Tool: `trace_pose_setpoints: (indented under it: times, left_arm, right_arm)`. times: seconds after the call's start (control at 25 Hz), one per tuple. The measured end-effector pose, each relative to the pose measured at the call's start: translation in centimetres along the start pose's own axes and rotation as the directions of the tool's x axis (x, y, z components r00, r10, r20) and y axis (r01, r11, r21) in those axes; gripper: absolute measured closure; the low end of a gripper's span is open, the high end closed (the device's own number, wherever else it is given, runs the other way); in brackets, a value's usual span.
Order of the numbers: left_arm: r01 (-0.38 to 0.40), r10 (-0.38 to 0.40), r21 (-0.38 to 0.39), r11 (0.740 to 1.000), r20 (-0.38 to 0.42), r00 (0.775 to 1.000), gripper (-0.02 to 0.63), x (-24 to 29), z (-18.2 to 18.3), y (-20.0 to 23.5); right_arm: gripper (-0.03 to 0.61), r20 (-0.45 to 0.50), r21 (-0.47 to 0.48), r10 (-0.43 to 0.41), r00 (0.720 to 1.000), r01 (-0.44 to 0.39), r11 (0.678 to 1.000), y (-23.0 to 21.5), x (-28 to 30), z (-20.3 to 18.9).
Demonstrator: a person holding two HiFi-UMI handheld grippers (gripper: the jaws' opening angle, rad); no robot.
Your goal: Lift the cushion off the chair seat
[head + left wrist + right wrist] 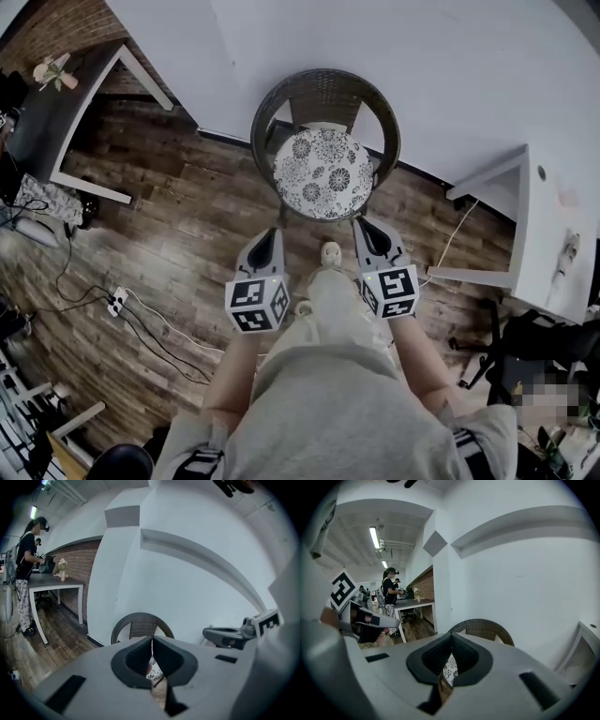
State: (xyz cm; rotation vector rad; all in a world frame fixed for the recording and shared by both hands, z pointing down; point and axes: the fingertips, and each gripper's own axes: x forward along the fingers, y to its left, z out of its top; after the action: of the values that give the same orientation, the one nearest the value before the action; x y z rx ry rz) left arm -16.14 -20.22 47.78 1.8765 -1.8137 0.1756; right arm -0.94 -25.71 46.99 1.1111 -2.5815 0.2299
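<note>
A round cushion [323, 174] with a grey floral print lies on the seat of a dark wicker chair [323, 94] against the white wall. My left gripper [273, 234] hovers just short of the seat's front left, its jaws shut with nothing held. Just off the front right, my right gripper [362, 227] is likewise shut and empty. In the left gripper view the jaws [152, 640] meet at the tips, the chair [140, 623] rises behind them, and a sliver of cushion [153, 670] shows below. The right gripper view shows shut jaws [451, 637], the chair [485, 627] and a sliver of cushion [449, 670].
A white desk [539, 234] stands to the right of the chair, with a cable hanging by it. A dark table [42, 122] stands at the far left by a brick wall. A power strip [117, 300] and cables lie on the wooden floor. Another person [26, 573] stands at that table.
</note>
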Motion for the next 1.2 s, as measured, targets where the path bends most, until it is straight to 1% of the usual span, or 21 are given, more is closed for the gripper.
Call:
trace_pose_setpoints:
  times: [0.16,0.4,0.52,0.68,0.88,1.08,1.2]
  left_arm:
    - [-0.002,0.001,-0.014,1.000,-0.030,1.000,0.604,3.6,-0.5,0.2]
    - [0.002,-0.001,0.010,1.000,-0.074,0.997,0.604,8.8,-1.7,0.4]
    - [-0.005,0.006,0.010,1.000,-0.093,0.996,0.604,11.1,-2.6,1.0]
    - [-0.006,0.007,0.011,1.000,-0.111,0.994,0.604,13.6,-3.7,1.2]
    - [-0.011,0.012,0.008,1.000,-0.150,0.989,0.604,15.8,-6.0,1.4]
    - [-0.018,0.018,-0.002,1.000,-0.191,0.981,0.604,17.9,-8.1,2.1]
    - [-0.024,0.022,-0.008,1.000,-0.204,0.979,0.604,18.9,-9.1,2.2]
  right_arm:
    - [0.584,-0.037,-0.015,0.019,0.999,-0.020,1.000,-1.5,3.6,-1.6]
    - [0.584,-0.095,0.005,0.041,0.995,-0.041,0.999,-3.5,8.3,-4.7]
    - [0.584,-0.124,0.011,0.045,0.991,-0.044,0.999,-4.4,10.5,-6.9]
    - [0.584,-0.176,0.042,0.052,0.983,-0.045,0.998,-5.5,13.1,-10.5]
    - [0.584,-0.257,0.061,0.049,0.965,-0.034,0.998,-6.4,15.2,-15.8]
    - [0.583,-0.336,0.071,0.055,0.940,-0.033,0.997,-7.5,17.9,-21.2]
    - [0.557,-0.386,0.074,0.070,0.920,-0.045,0.996,-7.9,19.2,-24.3]
